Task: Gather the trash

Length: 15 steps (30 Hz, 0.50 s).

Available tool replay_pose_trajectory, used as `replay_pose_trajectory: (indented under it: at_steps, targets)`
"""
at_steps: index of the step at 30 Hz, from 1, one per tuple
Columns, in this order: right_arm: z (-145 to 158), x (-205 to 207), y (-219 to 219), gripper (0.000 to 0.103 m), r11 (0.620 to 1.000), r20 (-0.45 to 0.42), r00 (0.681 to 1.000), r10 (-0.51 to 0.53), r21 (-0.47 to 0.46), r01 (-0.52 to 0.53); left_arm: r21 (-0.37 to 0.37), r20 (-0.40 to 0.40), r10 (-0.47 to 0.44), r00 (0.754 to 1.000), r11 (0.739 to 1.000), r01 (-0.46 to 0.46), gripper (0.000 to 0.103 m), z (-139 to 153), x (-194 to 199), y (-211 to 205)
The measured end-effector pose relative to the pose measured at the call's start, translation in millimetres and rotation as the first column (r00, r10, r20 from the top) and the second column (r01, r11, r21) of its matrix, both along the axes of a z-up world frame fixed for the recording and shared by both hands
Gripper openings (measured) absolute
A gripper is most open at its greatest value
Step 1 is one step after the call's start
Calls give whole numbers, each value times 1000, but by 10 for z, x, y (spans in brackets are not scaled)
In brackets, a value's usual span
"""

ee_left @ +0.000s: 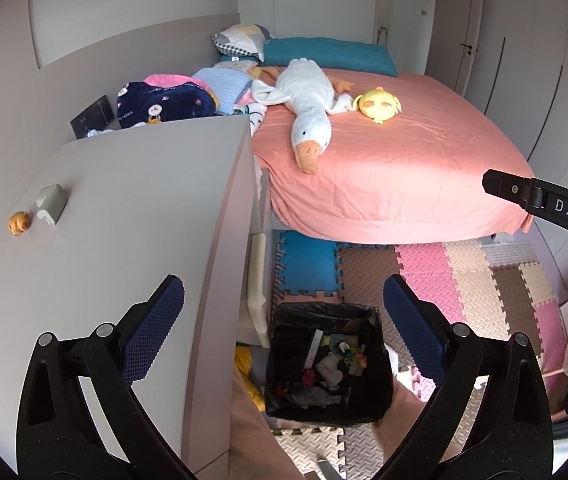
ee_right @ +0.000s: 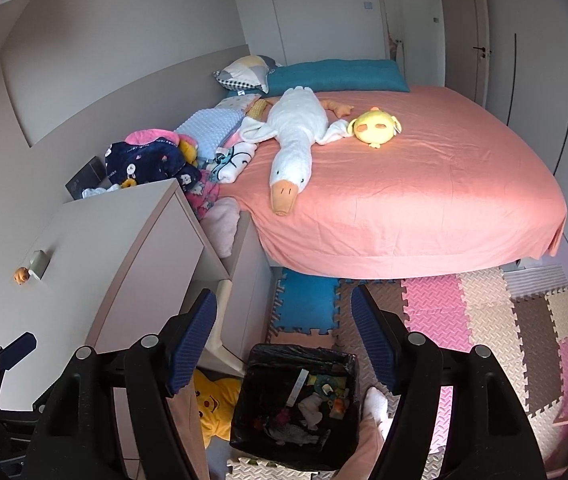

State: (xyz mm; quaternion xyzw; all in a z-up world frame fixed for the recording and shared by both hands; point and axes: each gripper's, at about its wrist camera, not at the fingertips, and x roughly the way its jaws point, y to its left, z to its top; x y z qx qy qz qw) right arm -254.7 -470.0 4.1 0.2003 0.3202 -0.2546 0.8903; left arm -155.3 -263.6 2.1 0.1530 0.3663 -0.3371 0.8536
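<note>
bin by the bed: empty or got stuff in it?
Partly filled. The black-lined bin holds a paper strip, crumpled tissue and small colourful scraps.

Beyond the jaws we see a white goose plush (ee_left: 306, 110) on the pink bed (ee_left: 404, 176) (yellow chick toy (ee_left: 378, 104) beside it), foam floor mats (ee_left: 464, 280) nearer.

— Where's the left gripper (ee_left: 284, 312) of black plastic with blue ribbed pads?

— Lower middle of its own view, jaws spread wide, nothing between them. It also shows at the lower left of the right wrist view.

— And the matching right gripper (ee_right: 284, 324)?

— Lower middle of its view, jaws apart, nothing gripped, pointing downward.
</note>
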Motion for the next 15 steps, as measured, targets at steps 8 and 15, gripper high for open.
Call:
replay_pose_trajectory:
  at_steps: [8, 15]
  targets:
    - [-34, 173, 146, 70, 999, 3, 999, 38, 4, -38, -17, 4, 18, 1000, 1000, -18, 96, -24, 112, 99]
    - [-19, 441, 437, 70, 993, 36, 993, 116, 3, -116, -26, 6, 72, 997, 997, -72, 96, -36, 332, 360]
